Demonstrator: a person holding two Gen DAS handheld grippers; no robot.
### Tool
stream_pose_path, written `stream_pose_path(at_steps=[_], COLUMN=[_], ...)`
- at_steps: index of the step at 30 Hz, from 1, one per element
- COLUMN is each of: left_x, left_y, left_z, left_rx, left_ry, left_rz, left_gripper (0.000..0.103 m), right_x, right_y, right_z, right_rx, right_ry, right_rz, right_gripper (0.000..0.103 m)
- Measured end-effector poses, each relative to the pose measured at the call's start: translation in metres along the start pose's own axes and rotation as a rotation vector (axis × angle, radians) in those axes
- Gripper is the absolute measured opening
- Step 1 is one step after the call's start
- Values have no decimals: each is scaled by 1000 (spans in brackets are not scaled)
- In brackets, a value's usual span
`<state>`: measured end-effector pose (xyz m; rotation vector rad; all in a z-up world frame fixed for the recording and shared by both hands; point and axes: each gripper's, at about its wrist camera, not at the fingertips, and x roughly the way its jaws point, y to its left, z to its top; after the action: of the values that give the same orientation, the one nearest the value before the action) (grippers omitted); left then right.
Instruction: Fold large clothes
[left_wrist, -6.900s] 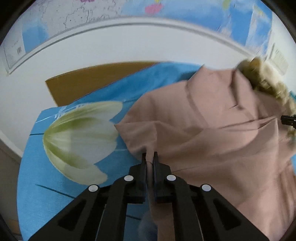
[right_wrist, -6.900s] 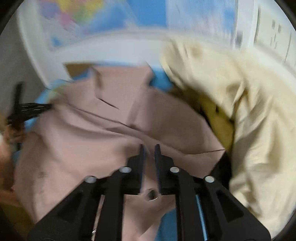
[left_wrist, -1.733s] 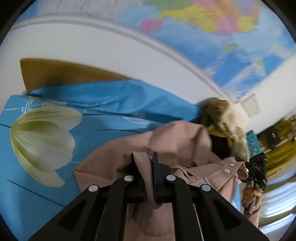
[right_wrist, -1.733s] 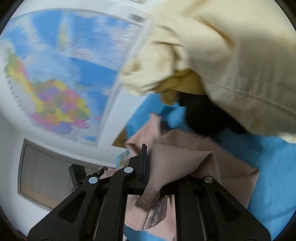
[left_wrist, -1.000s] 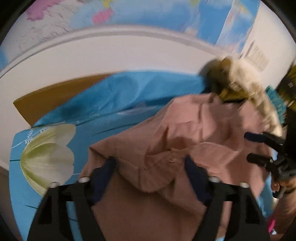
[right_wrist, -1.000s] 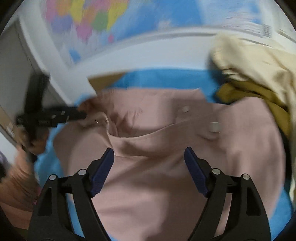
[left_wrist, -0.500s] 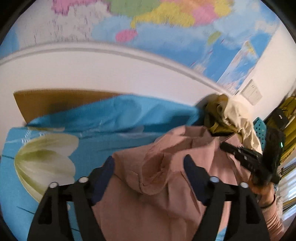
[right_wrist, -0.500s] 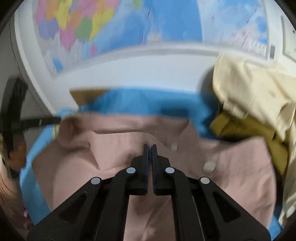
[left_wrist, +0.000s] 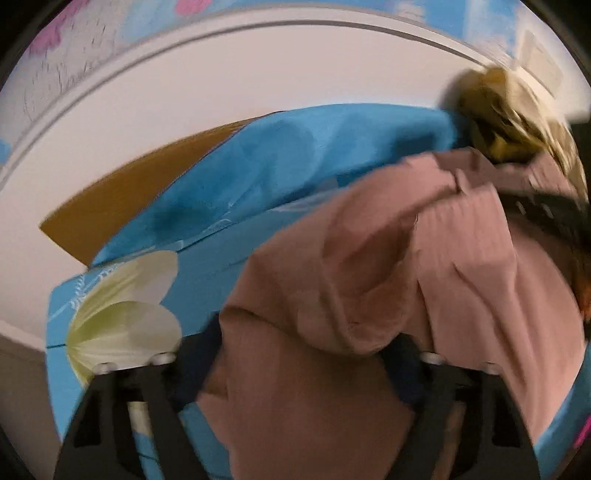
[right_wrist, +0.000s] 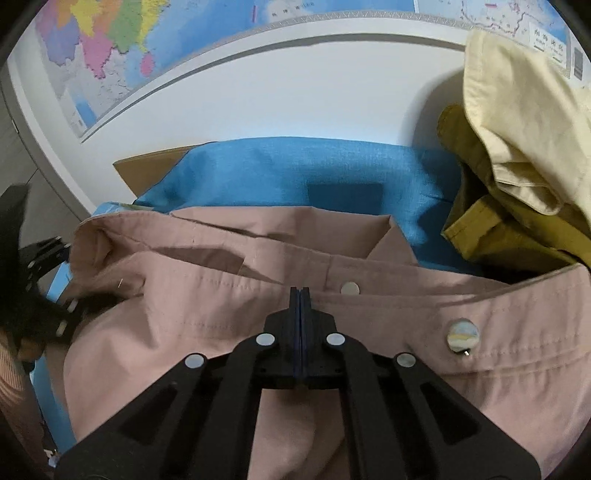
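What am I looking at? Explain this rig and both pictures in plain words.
There is no robot. A person holds a hand-held two-finger tool in each hand, and each carries a wide-angle camera looking along its fingers. That is why black fingers fill the bottom of each picture.

The left-hand camera shows the left tool. Its jaws stand wide apart and have just been closing around a bulge of the pink jacket. Blur hides whether they press it yet.

The right-hand camera shows the right tool. Its jaws shut a moment ago, have just eased open a hair, and look closed at the jacket's buttoned edge. Whether they pinch fabric is unclear.

The jacket lies on a blue flower-print cloth, beside a heap of cream and mustard clothes, below a wall map.
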<state>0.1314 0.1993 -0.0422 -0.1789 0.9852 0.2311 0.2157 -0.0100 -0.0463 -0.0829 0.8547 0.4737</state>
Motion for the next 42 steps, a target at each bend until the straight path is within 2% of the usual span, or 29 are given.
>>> stream_pose_path(at_steps=[3,5,6,8,11,13,14,16,19,22,24,26,27,28,29,30,31,33,34,37,39,40,41,42], left_x=[4,7,8,7,-8,-27,-35,-49,-57,-60,-52,-45,-39,-39,-40,-40,-41,-47,-51,-51,-43,-39,-39,-41], left_y=[17,33,38,46,49,55,59,62,59,50,45,36,32,26,23,24,26,30,36,49,48,46,45,46], left_z=[20,29,31,29,16,-1,-12,-35,-68,-94,-105,-113,-113,-114,-113,-111,-110,-107,-107,-111,-113,-115,-115,-115], left_rx=[-101,-208,-241,-287,-275,-262,-261,-246,-217,-205,-204,-180,-180,-182,-176,-188,-211,-238,-276,-342,-347,-342,-341,-339], left_ry=[-6,-12,-8,-1,-53,-108,-129,-157,-164,-175,-154,-140,-122,-133,-141,-126,-121,-122,-116,-100,-77,-69,-73,-82], left_rz=[-43,-72,-80,-84,-90,-130,-154,-190,-217,-230,-290,-297,-296,-285,-305,-332,-331,-336,-351,-425,-406,-378,-359,-349], left_gripper=[46,45,47,54,66,81,84,90,93,96,96,96,95,88,75,50,37,22,19,17,23,32,35,39], right_x=[-9,-27,-34,-56,-104,-131,-142,-154,-156,-145,-133,-126,-127,-129,-134,-140,-153,-182,-199,-217,-193,-174,-155,-148], right_y=[0,1,-1,-6,-25,-42,-51,-67,-85,-87,-84,-80,-79,-79,-79,-80,-79,-77,-76,-82,-94,-97,-102,-105], right_z=[-3,-10,-14,-24,-50,-72,-82,-103,-143,-176,-190,-195,-194,-191,-187,-183,-176,-164,-159,-160,-169,-174,-180,-184], right_rx=[13,6,4,5,21,53,65,96,156,190,194,175,169,166,164,162,145,116,104,79,135,155,171,185], right_ry=[-23,-54,-64,-94,-167,-212,-219,-214,-162,-105,-76,-68,-74,-77,-89,-103,-128,-184,-224,-229,-144,-65,13,31], right_rz=[19,37,45,58,55,36,27,11,36,104,129,122,133,145,159,161,159,164,157,92,97,75,23,-24], right_gripper=[22,24,30,40,56,68,70,83,85,85,82,62,49,29,20,15,11,6,2,2,2,3,5,8])
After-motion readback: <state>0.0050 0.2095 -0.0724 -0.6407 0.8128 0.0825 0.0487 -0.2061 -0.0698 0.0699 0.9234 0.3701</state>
